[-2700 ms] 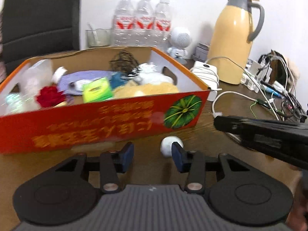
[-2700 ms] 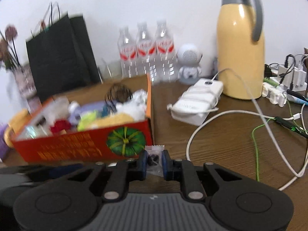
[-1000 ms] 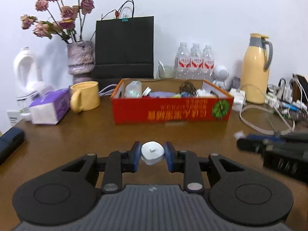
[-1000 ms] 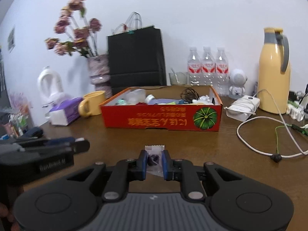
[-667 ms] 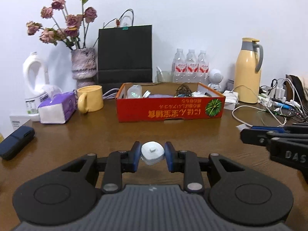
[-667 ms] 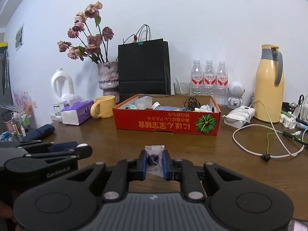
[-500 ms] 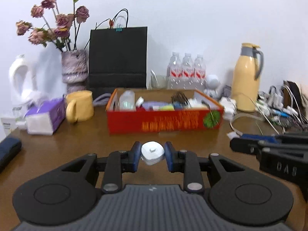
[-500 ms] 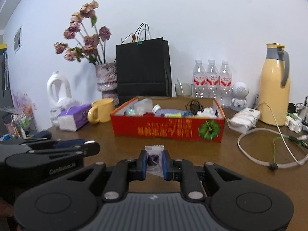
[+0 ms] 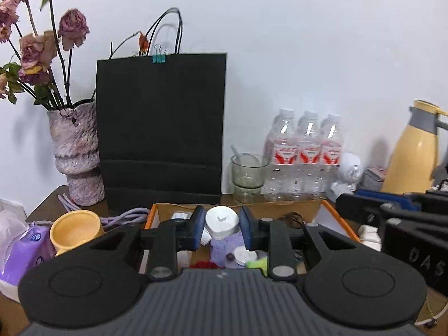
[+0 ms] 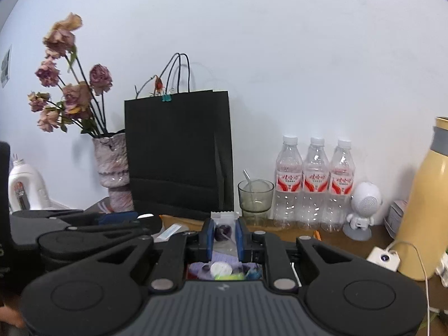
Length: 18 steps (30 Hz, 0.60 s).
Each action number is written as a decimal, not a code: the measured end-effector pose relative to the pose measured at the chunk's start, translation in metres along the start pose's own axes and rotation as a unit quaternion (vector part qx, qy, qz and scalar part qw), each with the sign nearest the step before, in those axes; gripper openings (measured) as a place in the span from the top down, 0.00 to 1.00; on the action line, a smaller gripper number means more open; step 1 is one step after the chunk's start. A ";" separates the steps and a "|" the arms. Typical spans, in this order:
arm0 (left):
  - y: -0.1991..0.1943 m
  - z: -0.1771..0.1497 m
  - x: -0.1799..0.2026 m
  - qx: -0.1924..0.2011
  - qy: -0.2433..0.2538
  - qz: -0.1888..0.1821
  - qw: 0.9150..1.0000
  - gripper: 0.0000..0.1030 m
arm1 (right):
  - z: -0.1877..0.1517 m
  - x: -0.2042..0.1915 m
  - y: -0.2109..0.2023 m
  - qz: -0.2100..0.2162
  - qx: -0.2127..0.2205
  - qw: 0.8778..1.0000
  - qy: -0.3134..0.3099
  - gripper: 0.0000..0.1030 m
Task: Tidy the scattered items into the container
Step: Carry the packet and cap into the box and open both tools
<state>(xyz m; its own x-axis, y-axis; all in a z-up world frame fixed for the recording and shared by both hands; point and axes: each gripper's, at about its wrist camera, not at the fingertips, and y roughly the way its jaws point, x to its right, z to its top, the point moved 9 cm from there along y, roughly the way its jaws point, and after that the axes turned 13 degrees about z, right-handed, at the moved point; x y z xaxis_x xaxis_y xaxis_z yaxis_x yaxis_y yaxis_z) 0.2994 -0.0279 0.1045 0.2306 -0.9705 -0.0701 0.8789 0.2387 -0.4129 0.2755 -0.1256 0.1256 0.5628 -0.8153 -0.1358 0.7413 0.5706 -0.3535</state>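
My left gripper is closed on a small white cap, rounded and triangular, above the orange box. My right gripper pinches a clear packet with dark pieces, also over the box.

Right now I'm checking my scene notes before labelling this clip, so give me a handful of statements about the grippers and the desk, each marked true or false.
1. The left gripper holds a small white cap-like item. True.
2. The right gripper is empty. False: it is shut on a small clear packet.
3. Both grippers are above the orange cardboard box. True.
4. The black paper bag lies flat on the desk. False: it stands upright behind the box.
5. Three water bottles stand beside a glass cup. True.
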 end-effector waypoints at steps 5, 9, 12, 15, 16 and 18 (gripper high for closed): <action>0.042 0.005 0.022 -0.067 0.038 -0.012 0.997 0.73 | 0.000 0.026 0.049 0.027 -0.082 0.996 0.038 0.86; 0.102 -0.012 0.028 -0.252 0.051 -0.097 0.961 0.73 | -0.004 0.064 0.101 0.044 -0.195 0.974 0.106 0.86; 0.128 -0.030 0.029 -0.329 0.078 -0.105 0.935 0.73 | -0.018 0.079 0.128 0.060 -0.272 0.948 0.153 0.86; 0.140 -0.043 0.031 -0.347 0.101 -0.092 0.928 0.73 | -0.036 0.085 0.142 0.055 -0.321 0.931 0.166 0.86; 0.143 -0.047 0.032 -0.354 0.101 -0.091 0.925 0.73 | -0.043 0.086 0.148 0.049 -0.341 0.925 0.163 0.86; 0.146 -0.058 0.037 -0.370 0.104 -0.094 0.918 0.73 | -0.055 0.087 0.155 0.038 -0.366 0.916 0.160 0.86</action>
<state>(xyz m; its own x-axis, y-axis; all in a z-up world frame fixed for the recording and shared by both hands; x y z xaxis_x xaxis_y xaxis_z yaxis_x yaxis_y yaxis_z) 0.4125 -0.0304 -0.0108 -0.0492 -0.9959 -0.0753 0.3530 0.0531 -0.9341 0.4197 -0.1137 0.0075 0.3800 -0.8294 -0.4096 0.1943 0.5045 -0.8413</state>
